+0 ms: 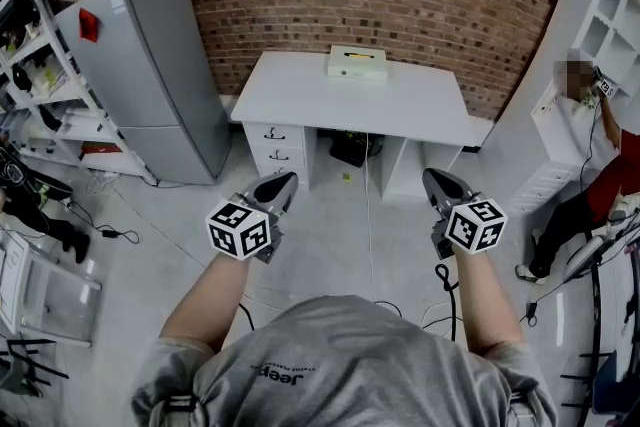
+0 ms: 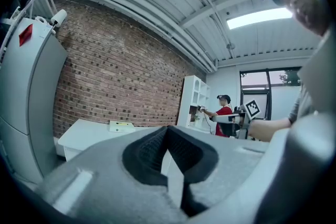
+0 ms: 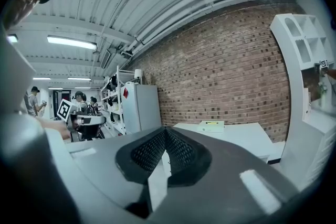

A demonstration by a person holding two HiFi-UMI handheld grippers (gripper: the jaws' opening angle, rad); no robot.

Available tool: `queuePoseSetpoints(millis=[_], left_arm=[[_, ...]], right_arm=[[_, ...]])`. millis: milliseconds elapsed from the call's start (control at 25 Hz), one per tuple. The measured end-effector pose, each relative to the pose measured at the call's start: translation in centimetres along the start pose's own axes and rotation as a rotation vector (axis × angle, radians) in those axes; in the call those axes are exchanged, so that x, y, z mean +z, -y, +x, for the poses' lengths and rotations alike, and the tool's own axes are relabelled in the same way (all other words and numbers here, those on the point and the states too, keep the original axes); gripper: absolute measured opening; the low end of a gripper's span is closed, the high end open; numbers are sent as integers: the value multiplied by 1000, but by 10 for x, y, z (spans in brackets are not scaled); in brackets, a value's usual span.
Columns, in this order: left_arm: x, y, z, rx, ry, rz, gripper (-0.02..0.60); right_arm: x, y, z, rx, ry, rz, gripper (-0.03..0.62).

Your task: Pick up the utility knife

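A white desk stands against the brick wall ahead. On it lies a flat white box with a small yellow thing on top, too small to make out as the knife. Both grippers hang in the air over the floor, well short of the desk. My left gripper is shut with nothing in it, and so is my right gripper. In the left gripper view the pads meet at the tip, with the box beyond. The right gripper view shows its pads closed and the box on the desk.
A grey fridge stands left of the desk, with a shelf rack beside it. A white cabinet and a person in red are on the right. Cables lie on the floor. The desk has drawers.
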State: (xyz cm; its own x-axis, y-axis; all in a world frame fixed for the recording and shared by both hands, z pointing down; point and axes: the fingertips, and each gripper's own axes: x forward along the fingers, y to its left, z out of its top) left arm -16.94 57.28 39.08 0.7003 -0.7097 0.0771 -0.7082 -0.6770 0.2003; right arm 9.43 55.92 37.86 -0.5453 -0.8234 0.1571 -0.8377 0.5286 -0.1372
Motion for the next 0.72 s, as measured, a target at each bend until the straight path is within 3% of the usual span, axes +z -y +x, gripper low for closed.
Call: queuePoseSetpoints(millis=[720], left_arm=[[-5,68,49,38,21,-2,-2]], right_arm=[[8,58,-43,67,-7,-12,9]])
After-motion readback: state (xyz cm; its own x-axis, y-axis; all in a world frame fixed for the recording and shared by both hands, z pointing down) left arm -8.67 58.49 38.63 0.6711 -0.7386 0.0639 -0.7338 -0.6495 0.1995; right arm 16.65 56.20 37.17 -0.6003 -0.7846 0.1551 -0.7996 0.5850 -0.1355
